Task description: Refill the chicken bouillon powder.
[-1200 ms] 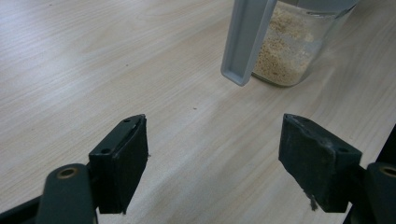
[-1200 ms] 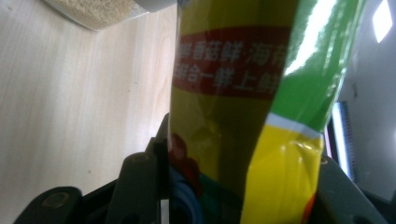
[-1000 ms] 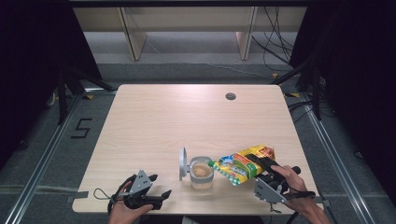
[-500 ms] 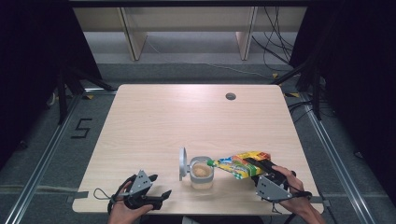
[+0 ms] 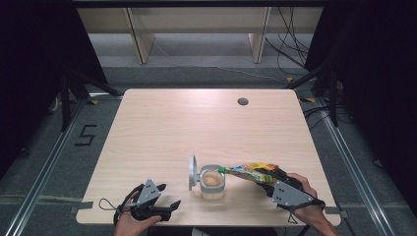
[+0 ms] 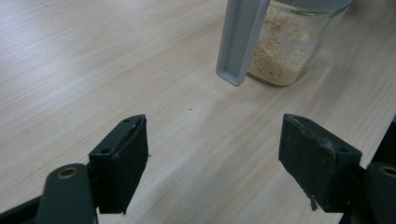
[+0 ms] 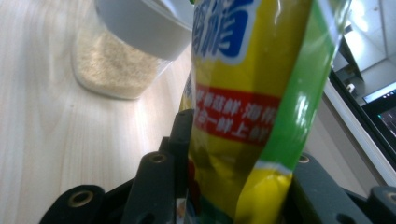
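1. Yellow and green crinkled foil, printed with a red band and blue characters, makes up the seasoning packet (image 5: pixel 253 172), which is held at the near right of the table (image 5: pixel 206 123) with its far tip tilted over the mouth of the jar (image 5: pixel 212 183).
2. The packet is gripped at its lower end by the right gripper (image 5: pixel 268 184); its jaws have just been closing, and in the right gripper view the packet (image 7: pixel 243 116) is seen pinched between them.
3. Pouring is judged to be under way: pale, sandy granules already fill much of the jar, as is seen in the left gripper view (image 6: pixel 280 56). How much remains inside the packet cannot be told.
4. Left to do, by this reading: the packet is to be emptied and set down, and the lid (image 5: pixel 192 172) shut.
5. The jar is clear and round with a pale grey collar; the flat grey lid stands flipped up on its left side.
6. The left gripper (image 5: pixel 169 206) rests low at the near left, its jaws set wide with nothing between them, well apart from the jar.
7. The table is smooth light wood grain, with a round cable hole (image 5: pixel 242 102) at its far right.
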